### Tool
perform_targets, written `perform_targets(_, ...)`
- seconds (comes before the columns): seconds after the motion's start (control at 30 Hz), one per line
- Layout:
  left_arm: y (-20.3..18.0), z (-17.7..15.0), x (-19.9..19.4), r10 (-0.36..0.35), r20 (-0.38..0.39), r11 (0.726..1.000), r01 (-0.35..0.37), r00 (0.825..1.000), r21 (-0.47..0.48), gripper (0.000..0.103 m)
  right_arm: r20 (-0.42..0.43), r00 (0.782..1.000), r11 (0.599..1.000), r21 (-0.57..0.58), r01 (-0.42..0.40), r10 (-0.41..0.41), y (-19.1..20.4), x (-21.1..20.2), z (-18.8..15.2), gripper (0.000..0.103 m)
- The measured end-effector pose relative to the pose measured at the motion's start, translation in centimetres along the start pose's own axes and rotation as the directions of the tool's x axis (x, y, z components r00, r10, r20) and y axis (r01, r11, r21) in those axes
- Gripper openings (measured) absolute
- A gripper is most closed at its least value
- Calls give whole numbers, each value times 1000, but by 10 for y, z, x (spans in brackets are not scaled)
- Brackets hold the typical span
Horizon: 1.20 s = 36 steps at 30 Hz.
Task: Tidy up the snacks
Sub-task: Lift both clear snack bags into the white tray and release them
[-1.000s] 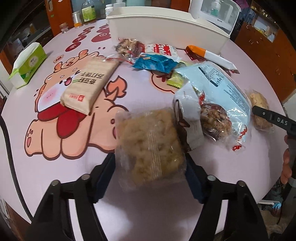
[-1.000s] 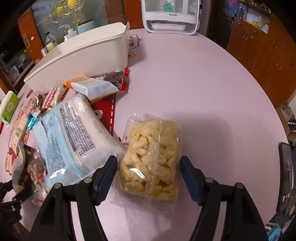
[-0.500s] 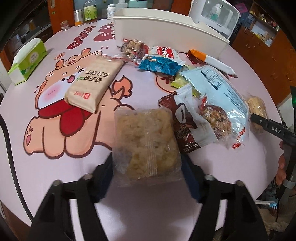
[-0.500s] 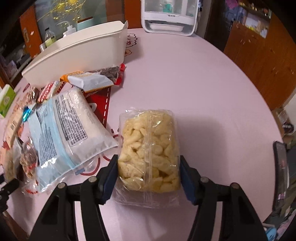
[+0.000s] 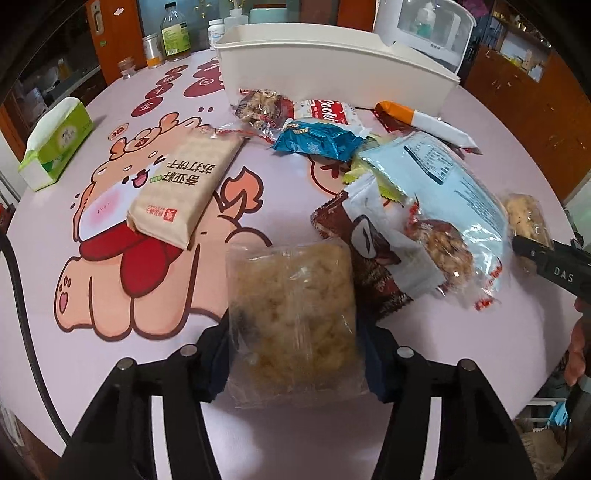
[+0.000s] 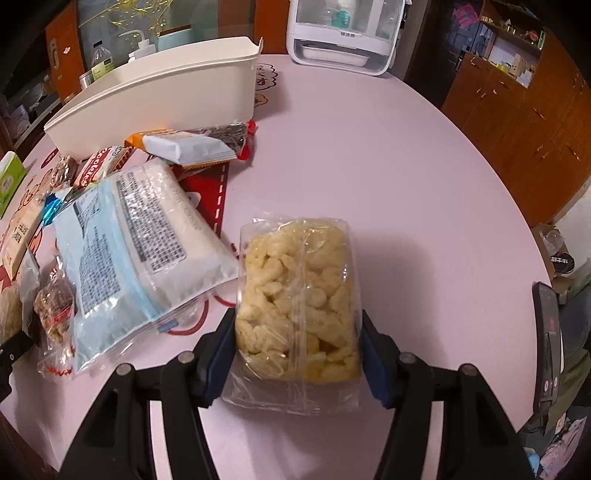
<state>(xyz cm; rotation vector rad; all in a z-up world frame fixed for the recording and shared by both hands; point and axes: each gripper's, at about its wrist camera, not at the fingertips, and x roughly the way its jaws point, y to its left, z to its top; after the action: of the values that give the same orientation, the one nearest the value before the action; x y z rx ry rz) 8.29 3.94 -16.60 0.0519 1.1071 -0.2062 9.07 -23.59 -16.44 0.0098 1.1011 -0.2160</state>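
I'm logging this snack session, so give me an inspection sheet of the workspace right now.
Surface: round pink table with cartoon print.
Job's things: white bin at the back; loose snack packets in front, including cracker pack and big blue bag.
Clutter: tissue box, bottles.
Grippers: left gripper shut on brown puff bag; right gripper shut on yellow puff bag.
Cables: black cable at table edge.
Surroundings: wooden cabinets, white appliance.

— What colours did you see on your desk [image 5: 44, 236]?
— Pale pink, printed with a red-and-peach cartoon animal [image 5: 122, 236]. Your tongs [image 5: 291, 354] were black with blue pads, the bin [image 5: 332, 74] cream, one packet [image 5: 317, 140] blue with snowflakes.
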Motion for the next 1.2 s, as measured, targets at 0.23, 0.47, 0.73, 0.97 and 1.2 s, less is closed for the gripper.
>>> perform_targets(0.23, 12, -8, -26, -21, 68, 1000, 21, 997, -12, 53, 61, 997, 999, 10, -48, 47, 5, -32, 0, 61)
perform_targets(0.47, 12, -6, -70, -43, 186, 999, 44, 982, 0, 53, 189, 979, 996, -55, -65, 74, 22, -82, 0, 61)
perform_targets(0.73, 3, 4, -102, -58, 239, 998, 49, 969, 45, 53, 257, 958, 986, -134, -97, 129, 35, -117, 6, 61)
perform_targets(0.97, 12, 61, -157, 9, 308, 999, -22, 951, 37, 53, 368, 915, 975, -199, -100, 169, 37, -171, 47, 61)
perform_targets(1.2, 9, 127, -204, 35, 394, 998, -57, 918, 42, 53, 445, 872, 968, -227, -110, 203, 36, -216, 98, 61)
